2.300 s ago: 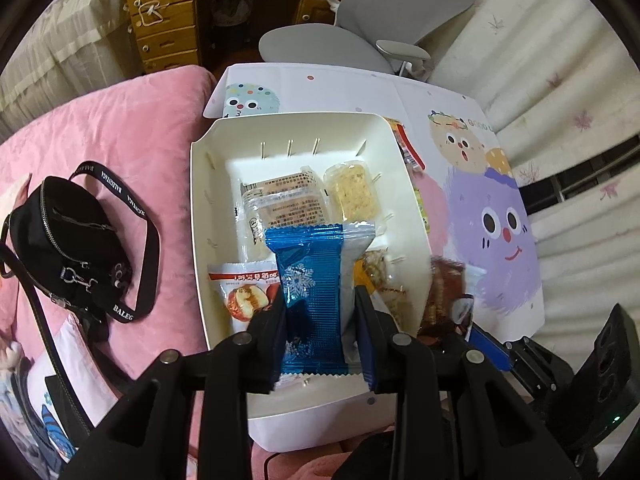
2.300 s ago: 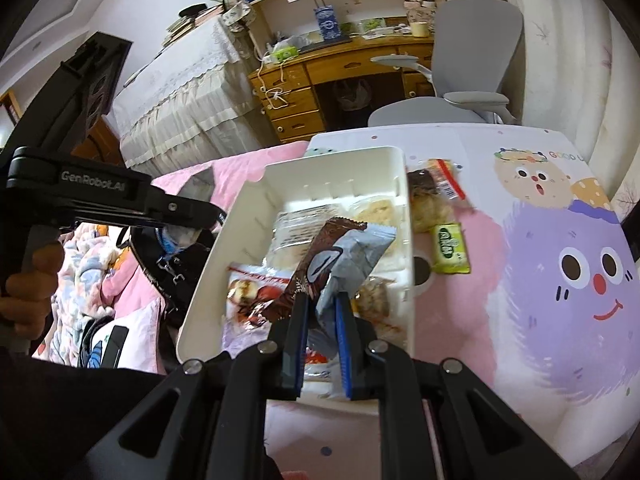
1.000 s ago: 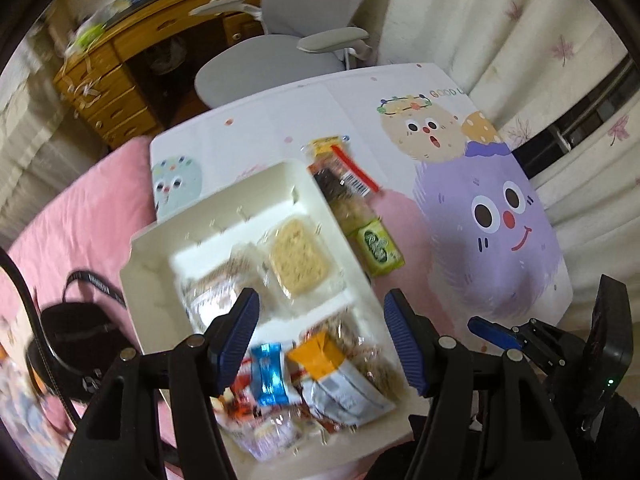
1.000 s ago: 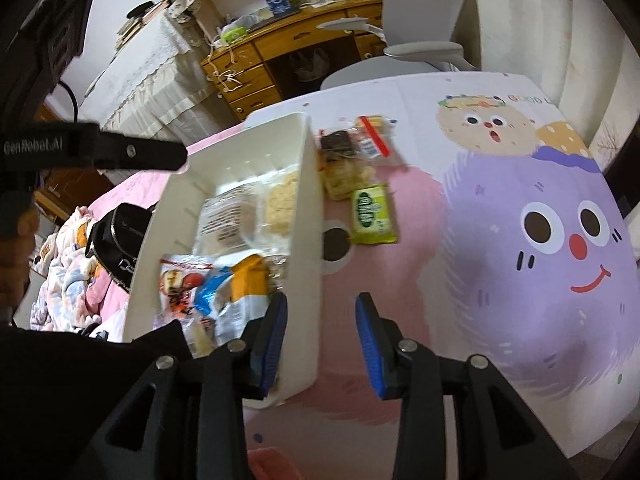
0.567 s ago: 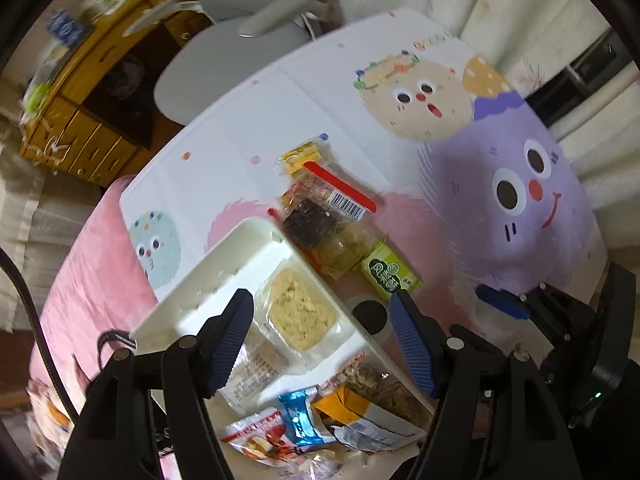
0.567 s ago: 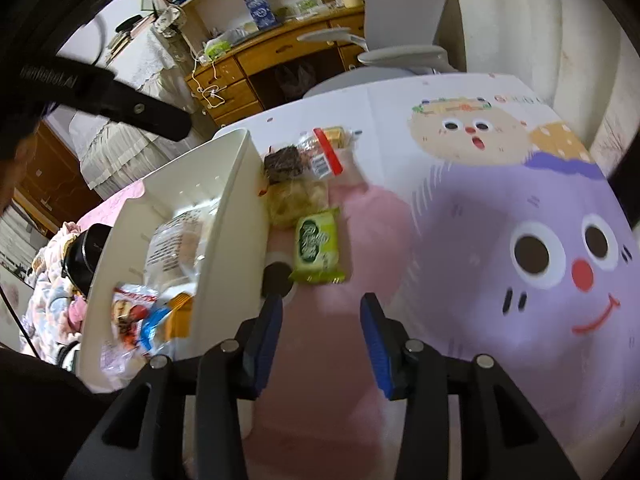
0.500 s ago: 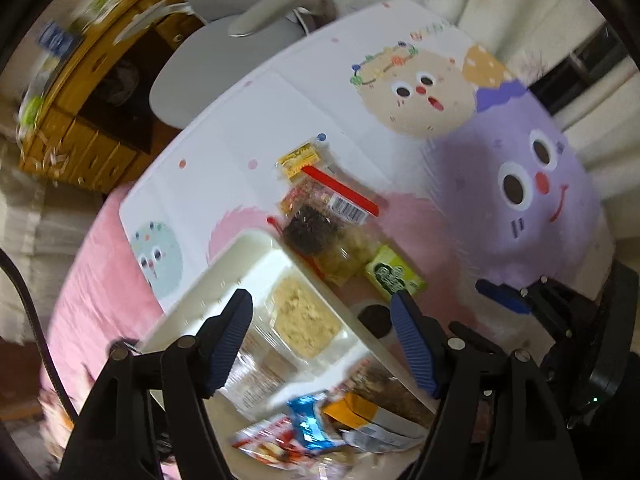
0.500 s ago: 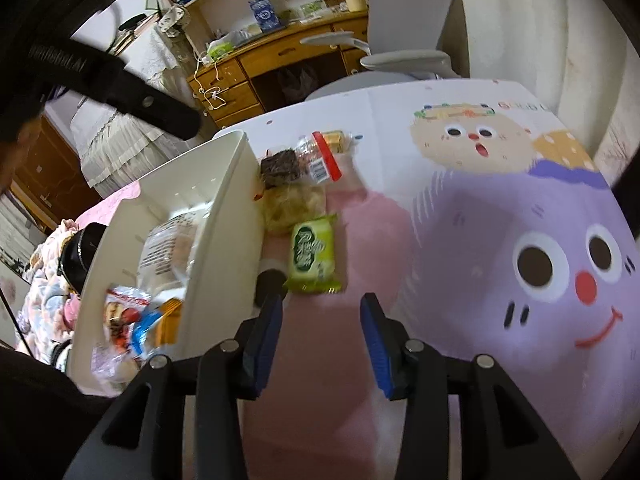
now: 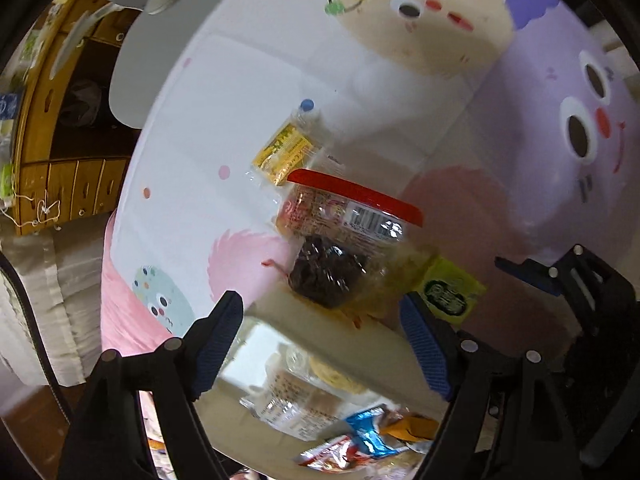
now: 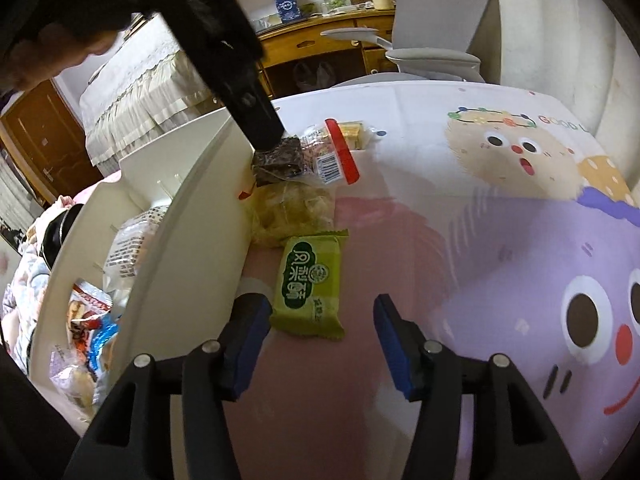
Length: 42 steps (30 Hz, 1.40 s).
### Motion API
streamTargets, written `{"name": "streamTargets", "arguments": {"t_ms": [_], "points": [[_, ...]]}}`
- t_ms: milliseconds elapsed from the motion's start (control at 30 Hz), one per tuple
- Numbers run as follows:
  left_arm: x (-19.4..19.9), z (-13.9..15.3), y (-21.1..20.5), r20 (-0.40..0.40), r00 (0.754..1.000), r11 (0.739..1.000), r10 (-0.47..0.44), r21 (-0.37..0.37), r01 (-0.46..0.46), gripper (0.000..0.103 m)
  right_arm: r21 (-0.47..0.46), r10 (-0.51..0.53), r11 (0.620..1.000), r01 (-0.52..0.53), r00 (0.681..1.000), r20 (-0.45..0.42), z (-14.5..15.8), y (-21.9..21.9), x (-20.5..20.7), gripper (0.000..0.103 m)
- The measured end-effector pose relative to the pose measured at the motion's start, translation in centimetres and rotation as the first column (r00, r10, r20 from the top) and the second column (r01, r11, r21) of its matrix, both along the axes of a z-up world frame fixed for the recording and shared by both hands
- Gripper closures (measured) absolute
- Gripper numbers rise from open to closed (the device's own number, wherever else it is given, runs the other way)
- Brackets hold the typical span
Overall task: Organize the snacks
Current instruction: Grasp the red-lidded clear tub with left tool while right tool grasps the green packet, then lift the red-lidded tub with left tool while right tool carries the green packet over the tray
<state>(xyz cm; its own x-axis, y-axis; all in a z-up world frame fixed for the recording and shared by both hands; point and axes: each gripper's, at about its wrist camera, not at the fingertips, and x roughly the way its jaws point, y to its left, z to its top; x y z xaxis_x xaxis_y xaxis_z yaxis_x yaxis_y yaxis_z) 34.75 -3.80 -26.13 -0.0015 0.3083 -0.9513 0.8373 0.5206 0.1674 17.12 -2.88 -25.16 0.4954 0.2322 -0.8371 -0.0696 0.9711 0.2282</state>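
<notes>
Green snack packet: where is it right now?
The green snack packet lies flat on the tablecloth just right of the white bin, in front of the open right gripper, with the yellowish snack bag beyond it.

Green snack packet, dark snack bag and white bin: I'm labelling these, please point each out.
Green snack packet (image 10: 311, 283), right wrist view, printed front.
Dark snack bag (image 9: 326, 270), left wrist view, dark middle.
White bin (image 10: 192, 236), right wrist view, outer wall.

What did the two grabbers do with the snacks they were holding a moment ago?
Both let go. The blue packet and the other wrapper now lie in the white bin. The left gripper moved out over the dark snack, and the right gripper came open up to the green packet. The snacks on the cloth stayed put.
</notes>
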Motion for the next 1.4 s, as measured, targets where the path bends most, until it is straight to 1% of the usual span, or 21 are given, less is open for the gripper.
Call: {"name": "streamTargets", "arguments": {"t_ms": [133,233,367,500,567,600,633,667,700,733,800,867,933,967,1200,1400], "points": [[0.5,-2.0,-0.4,-0.014,1.000,0.999,-0.020,0.048,0.021,0.023,-0.012,0.011,1.000,-0.011,1.000,0.003,-0.7,0.5,0.8,0.049],[0.7,-3.0,-0.4,-0.032,0.999,0.998,-0.030,0.054,0.031,0.023,-0.016,0.019,1.000,-0.019,1.000,-0.002,-1.1,0.8,1.4,0.049],[1.1,-3.9,-0.6,-0.044,0.999,0.998,-0.025,0.052,0.028,0.022,-0.026,0.028,0.999,-0.028,1.000,-0.007,-1.5,1.1,2.3,0.049],[1.9,-4.0,-0.4,-0.061,0.998,1.000,0.005,0.015,-0.005,0.023,-0.060,0.037,0.997,-0.037,0.999,-0.008,-1.6,1.7,3.0,0.049],[2.2,-4.1,-0.1,-0.073,0.997,1.000,0.014,-0.004,-0.015,0.026,-0.077,0.046,0.996,-0.046,0.999,-0.005,-1.6,1.9,3.1,0.049],[2.4,-4.2,-0.1,-0.076,0.997,1.000,0.018,-0.018,-0.020,0.028,-0.088,0.052,0.995,-0.052,0.999,-0.003,-1.6,2.0,3.1,0.052],[2.5,-4.2,-0.1,-0.076,0.997,0.999,0.020,-0.033,-0.022,0.030,-0.104,0.055,0.993,-0.055,0.999,-0.001,-1.6,2.0,3.1,0.057],[2.7,-4.2,0.0,-0.071,0.997,0.999,0.022,-0.042,-0.025,0.037,-0.114,0.059,0.992,-0.058,0.998,0.000,-1.6,2.0,3.1,0.060],[3.0,-4.0,0.0,-0.060,0.998,0.998,0.030,-0.059,-0.034,0.041,-0.127,0.060,0.990,-0.060,0.998,0.001,-1.6,2.0,3.0,0.065],[3.3,-3.9,0.1,-0.068,0.996,0.996,0.049,-0.077,-0.054,0.042,-0.126,0.065,0.990,-0.064,0.998,-0.001,-1.6,1.9,3.0,0.065],[3.5,-4.0,0.2,-0.083,0.994,0.993,0.066,-0.089,-0.073,0.043,-0.125,0.070,0.990,-0.070,0.998,-0.009,-1.6,1.9,3.0,0.066],[3.4,-4.0,0.2,-0.080,0.995,0.993,0.054,-0.097,-0.062,0.045,-0.131,0.070,0.989,-0.072,0.997,-0.018,-1.6,1.9,3.0,0.066],[3.4,-4.1,0.3,-0.081,0.996,0.993,0.046,-0.104,-0.054,0.052,-0.133,0.066,0.989,-0.069,0.997,-0.029,-1.6,1.8,2.9,0.066],[3.2,-4.0,0.1,-0.090,0.995,0.992,0.048,-0.112,-0.059,0.060,-0.130,0.060,0.989,-0.065,0.997,-0.037,-1.5,1.7,2.9,0.066],[3.3,-4.1,0.2,-0.078,0.994,0.990,0.077,-0.111,-0.085,0.061,-0.115,0.021,0.993,-0.031,0.996,-0.083,-1.3,0.8,2.1,0.066],[3.3,-3.0,0.0,-0.055,0.992,0.986,0.112,-0.119,-0.118,0.061,-0.106,-0.004,0.994,-0.008,0.993,-0.114,-1.0,-0.4,1.5,0.066]]}}
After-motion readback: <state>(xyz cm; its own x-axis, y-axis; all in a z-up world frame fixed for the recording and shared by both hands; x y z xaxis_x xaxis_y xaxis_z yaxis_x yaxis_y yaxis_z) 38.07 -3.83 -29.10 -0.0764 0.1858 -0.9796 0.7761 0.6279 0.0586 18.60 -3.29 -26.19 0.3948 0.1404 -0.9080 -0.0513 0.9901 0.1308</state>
